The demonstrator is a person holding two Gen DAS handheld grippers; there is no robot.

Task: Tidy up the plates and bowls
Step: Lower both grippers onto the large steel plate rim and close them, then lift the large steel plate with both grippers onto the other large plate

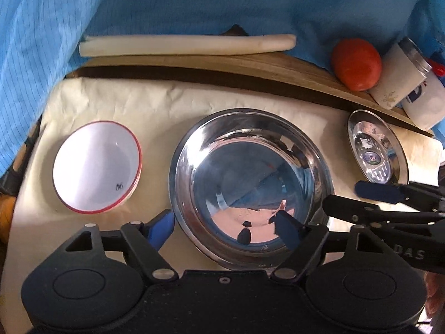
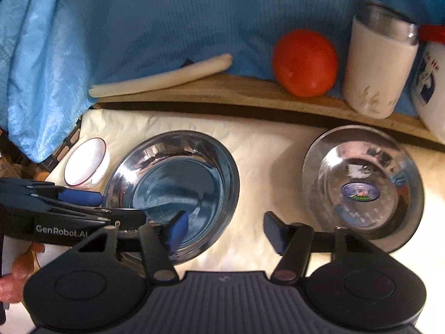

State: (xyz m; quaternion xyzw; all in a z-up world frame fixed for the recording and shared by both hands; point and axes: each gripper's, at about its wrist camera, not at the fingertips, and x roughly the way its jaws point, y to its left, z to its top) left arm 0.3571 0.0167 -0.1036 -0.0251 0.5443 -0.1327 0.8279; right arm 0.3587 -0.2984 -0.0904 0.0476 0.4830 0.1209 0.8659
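Note:
A large steel bowl [image 1: 251, 186] sits mid-table on cream paper; it also shows in the right wrist view [image 2: 172, 192]. A white bowl with a red rim [image 1: 96, 167] stands left of it, seen small in the right wrist view [image 2: 86, 161]. A small steel plate with a sticker [image 1: 375, 150] lies to the right, also in the right wrist view [image 2: 361, 186]. My left gripper [image 1: 225, 228] is open, its fingers straddling the big bowl's near left rim. My right gripper [image 2: 225, 232] is open and empty, low over the paper between the big bowl and the small plate.
A wooden board [image 2: 250, 91] runs along the back with a red tomato [image 2: 304, 62], a white cup [image 2: 378, 66], a white jar [image 2: 431, 89] and a rolled cream sheet [image 2: 161, 76]. Blue cloth [image 2: 167, 14] hangs behind and at left.

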